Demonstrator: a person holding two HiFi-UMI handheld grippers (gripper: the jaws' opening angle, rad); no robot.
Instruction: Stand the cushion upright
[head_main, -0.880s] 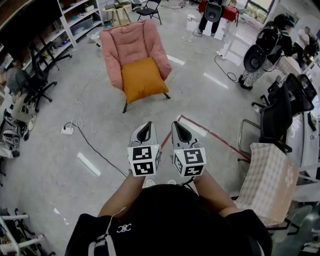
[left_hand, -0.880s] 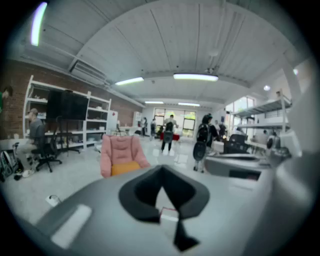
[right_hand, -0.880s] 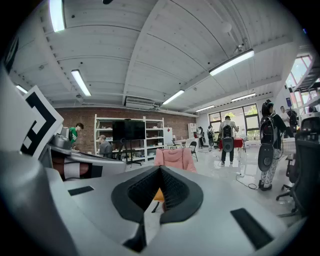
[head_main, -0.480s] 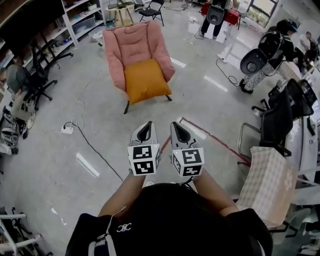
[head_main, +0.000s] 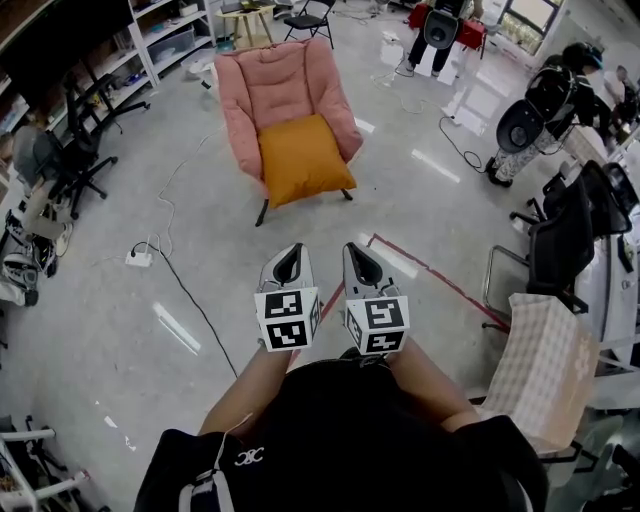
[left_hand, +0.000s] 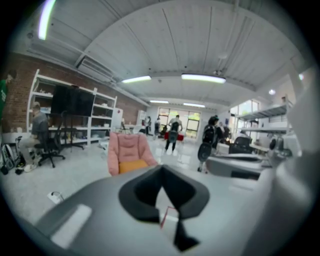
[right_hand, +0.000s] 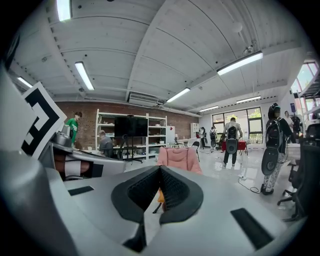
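Observation:
An orange cushion (head_main: 305, 160) lies tilted on the seat of a pink armchair (head_main: 283, 88), leaning partly against the backrest. Both grippers are held side by side in front of my body, well short of the chair, with bare floor between. The left gripper (head_main: 289, 253) is shut with nothing in it. So is the right gripper (head_main: 358, 251). In the left gripper view, the armchair (left_hand: 128, 148) and cushion (left_hand: 133, 165) stand far beyond the closed left gripper (left_hand: 161, 169). In the right gripper view, the armchair (right_hand: 179, 157) shows above the closed right gripper (right_hand: 160, 170).
A power strip (head_main: 139, 257) with a black cable (head_main: 190, 300) lies on the floor at left. Red tape (head_main: 430, 275) marks the floor at right. Office chairs (head_main: 560, 235) and a checked cloth (head_main: 540, 365) stand at right, shelving (head_main: 150, 40) at far left, people (head_main: 440, 30) beyond the armchair.
The armchair and cushion have drifted slightly to the right in the head view. Both grippers keep the same pose and stay shut.

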